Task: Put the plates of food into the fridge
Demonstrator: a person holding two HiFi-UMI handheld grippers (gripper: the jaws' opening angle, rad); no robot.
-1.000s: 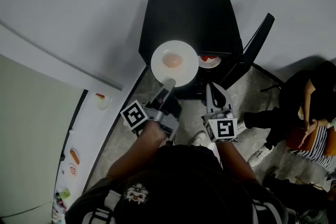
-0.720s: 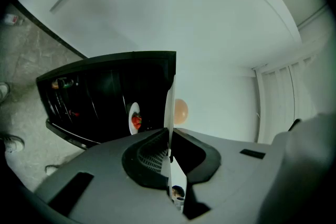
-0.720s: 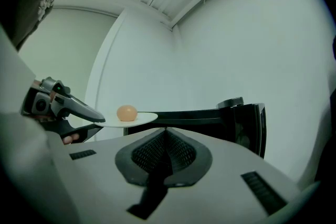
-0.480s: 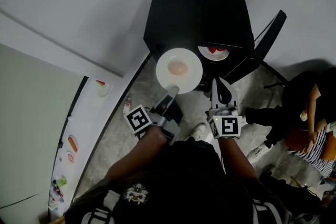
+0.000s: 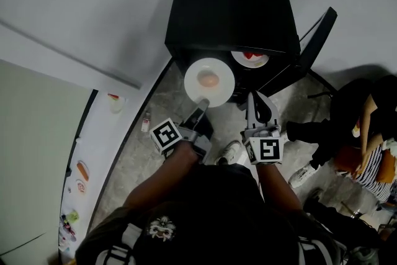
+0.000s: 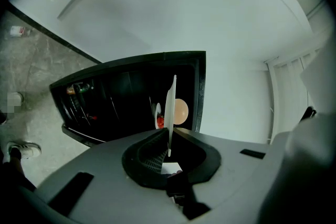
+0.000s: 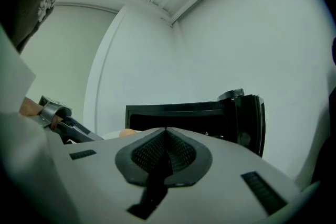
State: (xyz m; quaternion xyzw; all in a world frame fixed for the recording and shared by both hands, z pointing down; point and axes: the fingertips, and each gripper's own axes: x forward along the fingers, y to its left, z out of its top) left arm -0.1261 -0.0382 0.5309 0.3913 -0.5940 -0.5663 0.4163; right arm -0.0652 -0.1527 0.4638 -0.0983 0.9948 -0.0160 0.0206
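Observation:
My left gripper (image 5: pixel 200 106) is shut on the near rim of a white plate (image 5: pixel 209 82) that carries a round orange-brown bun (image 5: pixel 209 79). The plate hangs level just in front of the open black fridge (image 5: pixel 226 6). In the left gripper view the plate (image 6: pixel 170 113) shows edge-on between the jaws, with the bun (image 6: pixel 180 111) beside it. A second plate with red food (image 5: pixel 250 59) lies inside the fridge. My right gripper (image 5: pixel 257 103) is shut and empty, just right of the held plate; its closed tips (image 7: pixel 166 131) face the fridge (image 7: pixel 178 113).
The fridge door (image 5: pixel 313 46) stands open to the right. A seated person (image 5: pixel 366 127) is at the far right. A white counter (image 5: pixel 93 152) with small food items runs along the left, and a small bottle (image 5: pixel 145 125) lies on the stone floor.
The held plate looks smaller and sits lower against the fridge front than a second ago. The left grip on its rim is unchanged. The right gripper stays shut beside it.

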